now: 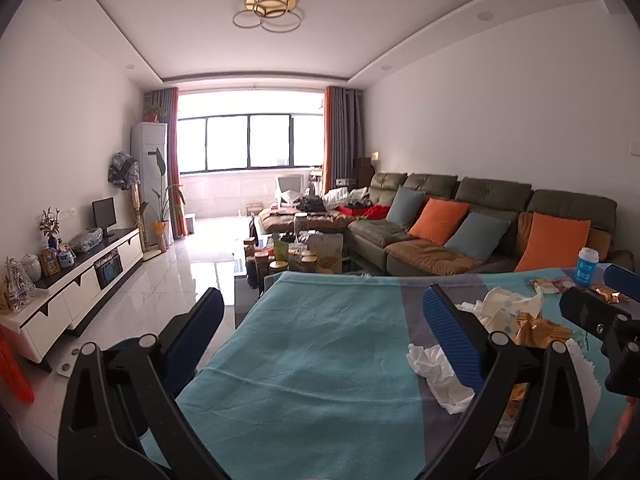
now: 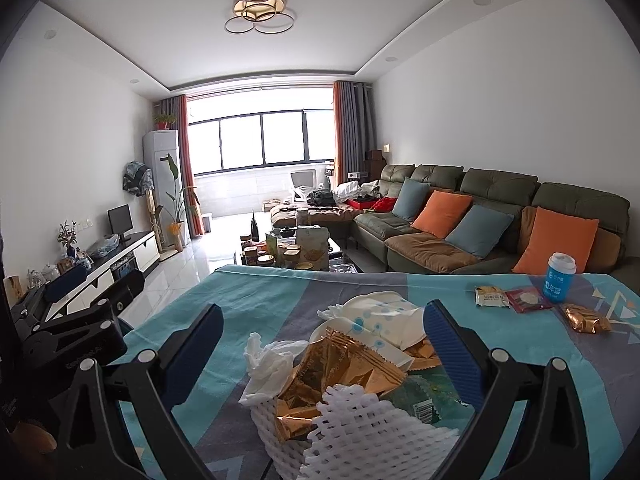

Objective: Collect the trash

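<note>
Both my claws are spread wide and empty: my right claw hovers over the wrapper pile, my left claw over bare tablecloth

Daylight enters through the far window, directly ahead of both tools, overexposed to white. Glare reflects off the glossy floor. The ceiling lamp glows faintly. Interior moderately bright, shadows soft. Strong fisheye curvature and dark vignetting at corners. Focus acceptable; distant detail soft.
</note>
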The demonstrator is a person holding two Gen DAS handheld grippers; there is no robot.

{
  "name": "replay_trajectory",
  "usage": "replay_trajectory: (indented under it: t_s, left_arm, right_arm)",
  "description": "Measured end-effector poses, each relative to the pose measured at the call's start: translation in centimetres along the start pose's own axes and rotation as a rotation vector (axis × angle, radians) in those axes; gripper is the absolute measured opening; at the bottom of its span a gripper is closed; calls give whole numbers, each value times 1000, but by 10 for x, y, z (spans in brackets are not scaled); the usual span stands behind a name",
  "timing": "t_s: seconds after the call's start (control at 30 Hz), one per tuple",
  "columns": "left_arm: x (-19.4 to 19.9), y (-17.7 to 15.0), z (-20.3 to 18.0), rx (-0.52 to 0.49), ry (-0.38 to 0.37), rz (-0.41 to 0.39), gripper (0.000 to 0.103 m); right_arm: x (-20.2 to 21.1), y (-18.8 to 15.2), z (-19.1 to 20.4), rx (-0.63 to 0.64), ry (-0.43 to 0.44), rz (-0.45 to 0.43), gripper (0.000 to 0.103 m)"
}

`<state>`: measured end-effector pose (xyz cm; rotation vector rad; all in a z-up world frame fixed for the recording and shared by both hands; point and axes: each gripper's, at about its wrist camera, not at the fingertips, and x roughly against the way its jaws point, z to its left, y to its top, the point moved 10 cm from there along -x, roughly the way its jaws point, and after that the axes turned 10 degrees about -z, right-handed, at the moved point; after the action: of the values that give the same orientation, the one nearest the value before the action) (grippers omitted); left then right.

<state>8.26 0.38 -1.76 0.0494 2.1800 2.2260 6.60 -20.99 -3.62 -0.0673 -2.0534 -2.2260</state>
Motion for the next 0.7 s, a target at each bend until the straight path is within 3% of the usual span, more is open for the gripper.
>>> replay_trajectory:
  t_s: [0.7]
  left_arm:
    - [4, 2, -1, 6, -22, -14, 98]
  right_arm:
    - [0, -3, -2, -13, -8, -6, 97]
